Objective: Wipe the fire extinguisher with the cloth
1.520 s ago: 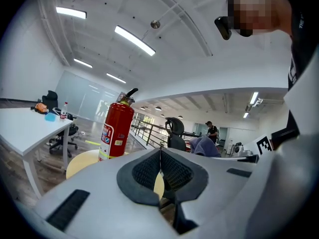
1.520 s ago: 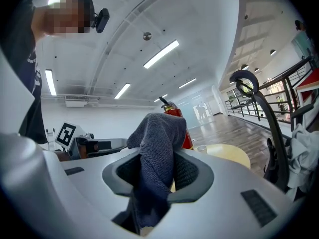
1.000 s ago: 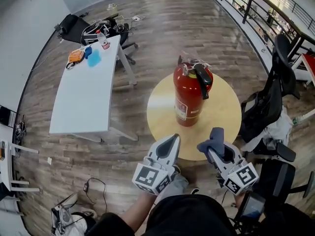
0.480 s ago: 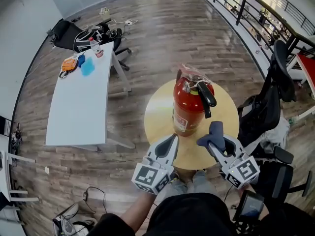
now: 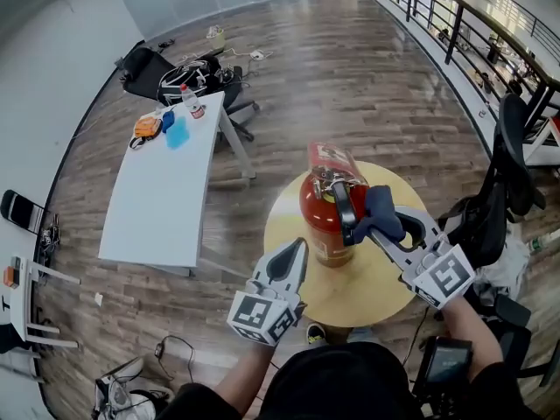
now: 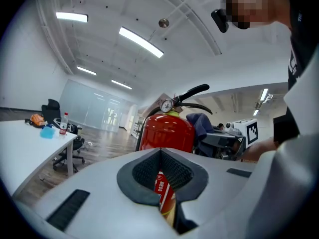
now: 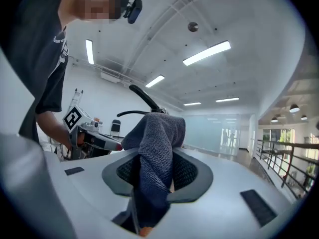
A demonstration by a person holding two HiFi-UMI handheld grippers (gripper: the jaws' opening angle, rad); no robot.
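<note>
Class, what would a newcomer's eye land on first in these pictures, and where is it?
The red fire extinguisher standing upright on the round wooden table draws the eye first. Next comes the dark blue cloth clamped in the right gripper, right beside the extinguisher's black handle. The left gripper hangs shut, nearer the person.

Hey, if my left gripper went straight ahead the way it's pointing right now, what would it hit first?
Most likely the fire extinguisher. Its red body stands dead ahead of the left gripper, on the round table. Depth is hard to judge, but nothing shows between them.
</note>
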